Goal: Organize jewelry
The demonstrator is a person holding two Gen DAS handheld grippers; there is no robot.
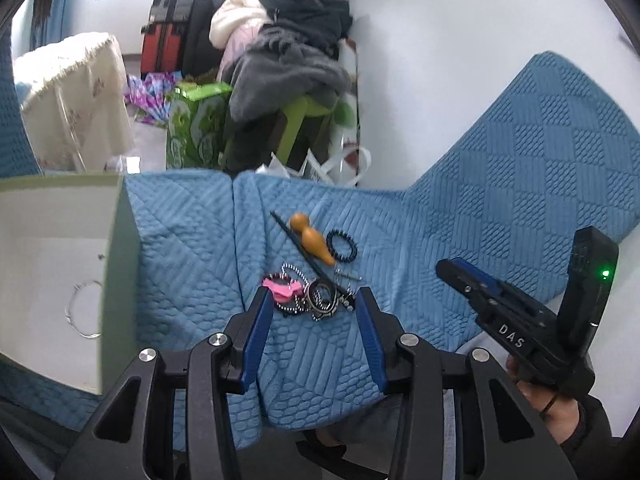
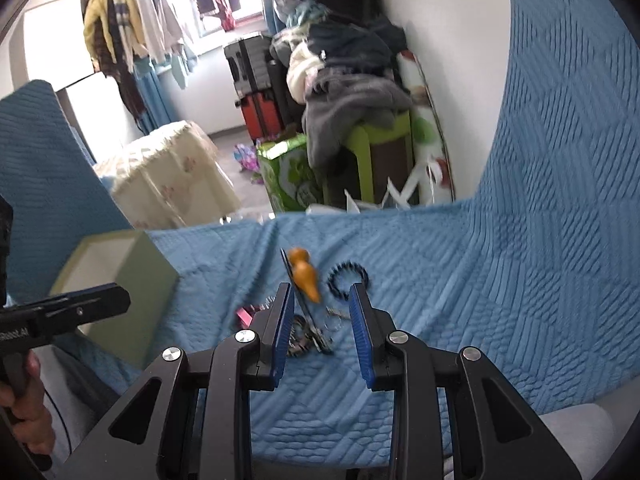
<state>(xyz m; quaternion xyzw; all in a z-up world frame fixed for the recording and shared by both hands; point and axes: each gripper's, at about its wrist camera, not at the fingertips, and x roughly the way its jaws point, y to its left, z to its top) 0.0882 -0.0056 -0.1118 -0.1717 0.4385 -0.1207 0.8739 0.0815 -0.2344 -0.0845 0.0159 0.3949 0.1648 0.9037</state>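
Note:
A pile of jewelry lies on the blue quilted cover: a pink clip, beaded chains and rings, a black bead bracelet, an orange wooden gourd and a thin black stick. My left gripper is open, its jaws on either side of the chain pile, just above it. My right gripper is open and empty, hovering over the stick and gourd; the bracelet lies just beyond. The right gripper also shows in the left wrist view.
An open pale-green box with a thin ring inside stands left of the pile; it also shows in the right wrist view. Beyond the cover's edge are a green stool, piled clothes, suitcases and a green carton. The cover rises at right.

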